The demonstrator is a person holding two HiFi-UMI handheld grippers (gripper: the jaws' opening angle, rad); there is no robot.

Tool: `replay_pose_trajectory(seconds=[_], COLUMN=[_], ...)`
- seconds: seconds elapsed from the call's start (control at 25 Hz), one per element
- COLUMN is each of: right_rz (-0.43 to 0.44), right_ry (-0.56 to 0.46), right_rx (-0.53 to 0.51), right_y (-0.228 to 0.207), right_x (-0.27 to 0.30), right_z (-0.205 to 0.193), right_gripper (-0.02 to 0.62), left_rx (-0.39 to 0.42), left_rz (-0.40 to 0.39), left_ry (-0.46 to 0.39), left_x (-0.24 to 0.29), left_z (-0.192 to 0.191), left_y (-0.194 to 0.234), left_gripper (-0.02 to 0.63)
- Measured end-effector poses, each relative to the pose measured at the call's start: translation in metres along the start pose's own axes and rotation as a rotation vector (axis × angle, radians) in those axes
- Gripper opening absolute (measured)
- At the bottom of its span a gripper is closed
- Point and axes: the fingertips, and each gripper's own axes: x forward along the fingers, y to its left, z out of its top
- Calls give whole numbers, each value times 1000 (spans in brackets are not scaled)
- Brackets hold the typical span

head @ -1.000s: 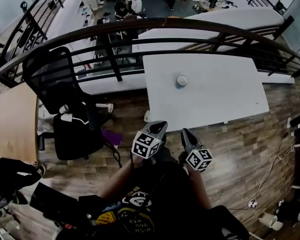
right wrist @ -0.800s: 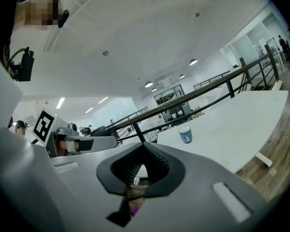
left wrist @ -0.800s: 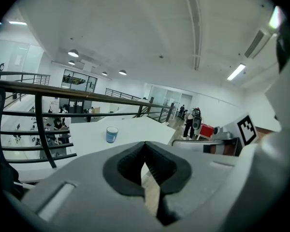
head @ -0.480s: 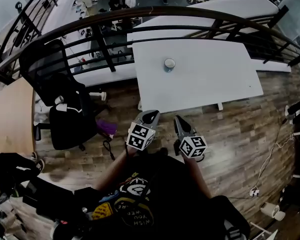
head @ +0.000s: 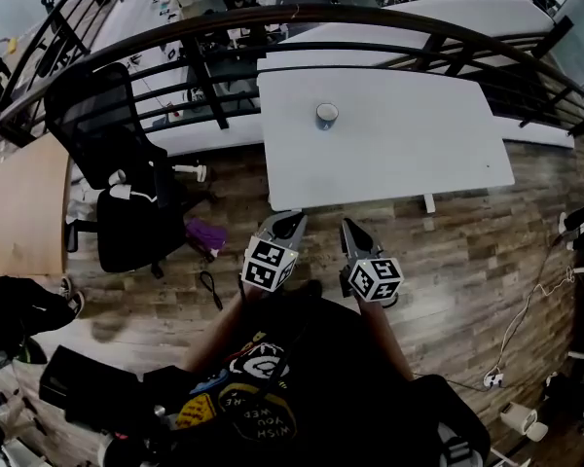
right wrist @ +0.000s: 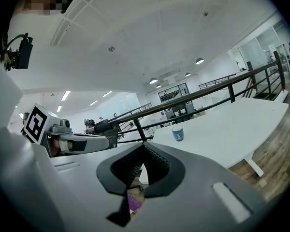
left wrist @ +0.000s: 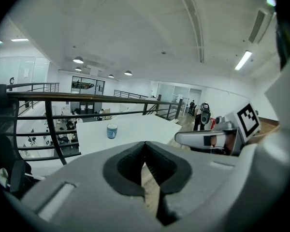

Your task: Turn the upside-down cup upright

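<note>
No legible text: square black-and-white markers (head: 270, 265) on the left gripper (head: 290, 222) and right gripper (head: 351, 228), illegible print on the shirt (head: 316, 358).

Wood-plank floor (head: 467, 232). White table (head: 419, 134) up against curved blk railing (head: 302, 12); blk mesh office chair (head: 97, 125) to its left, light-wood desktop (head: 19, 212) at far left. Overhead: white ceiling (left wrist: 135, 33) w/ strip light (left wrist: 244, 60) & round downlights (left wrist: 78, 60).

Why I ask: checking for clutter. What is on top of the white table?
Only a blue cup stands on the white table, toward its far left; the rest looks bare. Whatever lies under the cup is hidden.
</note>
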Motion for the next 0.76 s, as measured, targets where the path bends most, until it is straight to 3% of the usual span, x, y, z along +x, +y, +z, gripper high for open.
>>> replay_pose_trajectory(seconds=[0.32,0.76], right_rz=[45,26], right_ry=[9,-1], right_rx=[-2,11], right_y=[4,-4], right_x=[-4,-2], right_z=[-8,-3], right_gripper=[2,2], left_rx=[29,25], left_rz=[-16,-19], left_ry=[19,20], left_x=[9,13], left_z=[-8,-4], left_y=[-18,-14], left_gripper=[5,5])
